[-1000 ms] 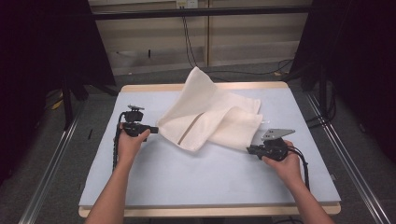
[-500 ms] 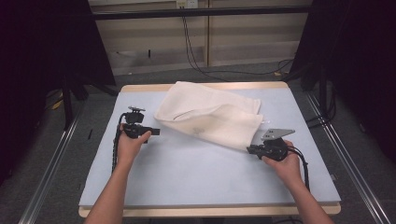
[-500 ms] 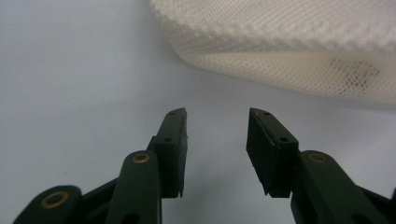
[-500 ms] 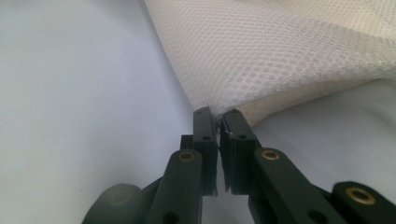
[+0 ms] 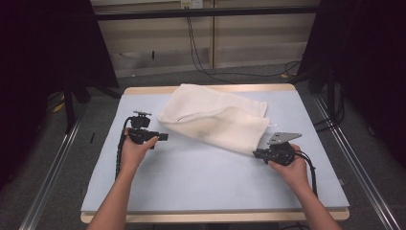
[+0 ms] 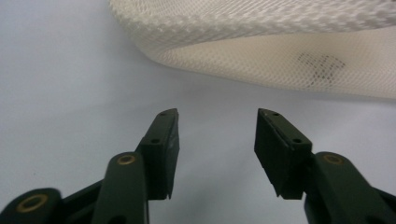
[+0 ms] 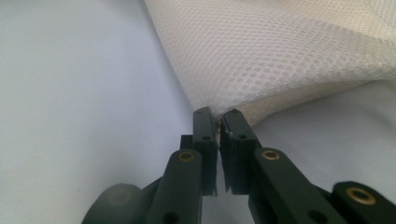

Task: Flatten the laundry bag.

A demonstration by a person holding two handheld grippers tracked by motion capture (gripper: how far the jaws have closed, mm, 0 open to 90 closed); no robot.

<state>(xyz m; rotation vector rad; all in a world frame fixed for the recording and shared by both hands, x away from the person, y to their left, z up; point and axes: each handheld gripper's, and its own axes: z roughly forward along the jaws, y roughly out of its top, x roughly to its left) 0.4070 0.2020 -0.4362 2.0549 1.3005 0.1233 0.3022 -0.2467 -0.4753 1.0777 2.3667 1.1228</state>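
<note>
A cream-white mesh fabric bag [image 5: 215, 122], folded over on itself, lies flat on the far half of the pale blue-grey table mat [image 5: 191, 177], running from the far centre down toward the near right. In the left gripper view its rounded folded edge [image 6: 261, 60] shows a faint dark mark and lies on the mat just beyond the jaws.

The right gripper [image 5: 258, 154], black with a grey three-cornered plate on top, sits at the bag's near right corner. In the right gripper view [image 7: 218, 122] its jaws are clenched on that corner, a thin edge of mesh pinched between the pads while the rest of the cloth spreads away up and to the right.

The left gripper [image 5: 163, 137], black with a cable trailing toward the person, is just left of the bag's left end and apart from it. Its jaws [image 6: 215, 116] stand released and have just been opening, with bare mat between them and the cloth clear of both pads.

Each gripper is held in a hand, the forearms coming in from the near edge of the table.
</note>
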